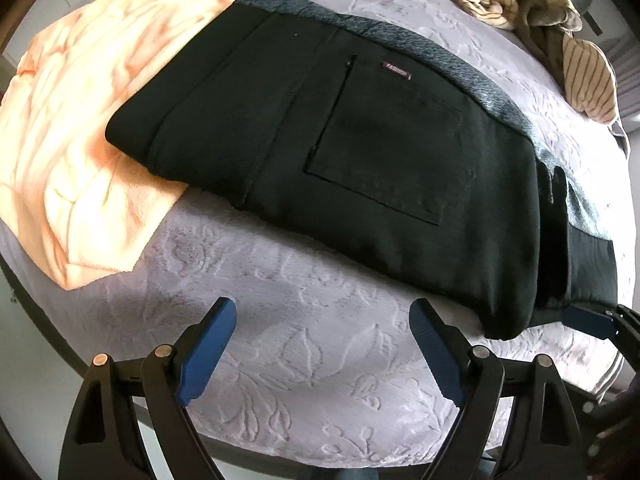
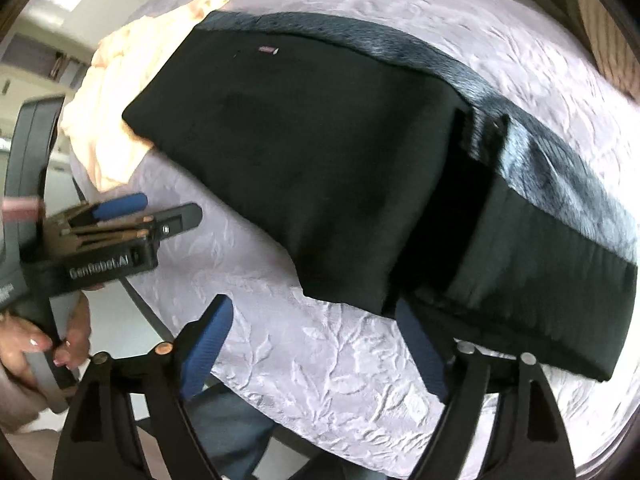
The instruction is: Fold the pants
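The black pants (image 1: pixel 340 148) lie folded into a compact slab on the grey embossed bedspread (image 1: pixel 280 320), the far-left corner overlapping a peach towel (image 1: pixel 80 140), the long axis running from upper left to lower right in both views. The left gripper (image 1: pixel 324 344) hangs open over bare bedspread, clear of the near edge. The right gripper (image 2: pixel 316 344) is also open and holds nothing, one finger (image 2: pixel 420 344) just at the lower-right end, so it is judged nearer for any further fold.

Pants (image 1: pixel 360 152), towel (image 1: pixel 80 140) on bedspread (image 1: pixel 300 340)
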`<state>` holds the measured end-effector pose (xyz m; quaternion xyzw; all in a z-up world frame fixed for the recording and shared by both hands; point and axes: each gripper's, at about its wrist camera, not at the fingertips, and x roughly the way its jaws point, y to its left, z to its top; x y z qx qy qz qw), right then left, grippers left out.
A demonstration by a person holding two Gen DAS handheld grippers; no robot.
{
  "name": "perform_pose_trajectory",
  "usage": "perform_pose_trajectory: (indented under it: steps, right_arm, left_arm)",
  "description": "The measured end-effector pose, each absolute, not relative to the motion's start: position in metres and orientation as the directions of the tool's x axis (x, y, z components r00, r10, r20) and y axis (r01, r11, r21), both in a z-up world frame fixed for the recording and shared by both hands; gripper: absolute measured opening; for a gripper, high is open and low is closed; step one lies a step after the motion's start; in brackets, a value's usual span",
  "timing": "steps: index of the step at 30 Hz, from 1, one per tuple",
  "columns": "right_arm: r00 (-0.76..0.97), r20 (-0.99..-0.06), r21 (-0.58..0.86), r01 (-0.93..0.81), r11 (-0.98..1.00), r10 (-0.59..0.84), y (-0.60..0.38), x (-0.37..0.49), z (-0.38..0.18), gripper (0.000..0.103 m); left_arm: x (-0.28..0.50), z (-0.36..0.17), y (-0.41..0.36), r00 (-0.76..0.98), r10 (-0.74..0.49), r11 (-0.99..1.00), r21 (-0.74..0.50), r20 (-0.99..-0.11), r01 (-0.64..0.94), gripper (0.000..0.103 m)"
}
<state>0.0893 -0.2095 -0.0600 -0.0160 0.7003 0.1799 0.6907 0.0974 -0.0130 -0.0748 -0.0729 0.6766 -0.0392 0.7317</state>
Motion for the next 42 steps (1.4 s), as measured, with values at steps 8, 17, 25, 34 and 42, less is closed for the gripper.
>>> perform_pose_trajectory:
  steps: [8, 17, 25, 34, 42]
  right_arm:
    - [-0.1, -0.971, 0.236, -0.26, 0.936, 0.218, -0.207, 0.086, -0.073, 0.087]
    - [-0.112, -0.97, 0.235, -0.201, 0.951, 0.216, -0.215, 0.088, -0.081, 0.087]
    - [-0.103, -0.967, 0.248, -0.182, 0.951, 0.233, -0.24, 0.092, -0.071, 0.087]
    - [-0.116, -0.961, 0.267, -0.162, 0.95, 0.251, -0.258, 0.096, -0.075, 0.087]
    - [-0.126, -0.961, 0.263, -0.156, 0.952, 0.245, -0.255, 0.094, -0.073, 0.087]
  left_arm:
    - [0.1, -0.08, 0.005, 0.082, -0.167, 0.982, -0.173, -0.983, -0.072, 0.089]
    - [0.125, -0.083, 0.016, 0.088, -0.179, 0.98, -0.186, -0.98, -0.073, 0.089]
    - [0.153, -0.068, 0.07, 0.215, -0.344, 0.906, -0.383, -0.914, -0.179, 0.089]
    - [0.147, -0.084, 0.072, 0.201, -0.441, 0.854, -0.478, -0.875, -0.207, 0.089]
    - [0.159, -0.098, 0.067, 0.227, -0.485, 0.81, -0.532, -0.844, -0.247, 0.089]
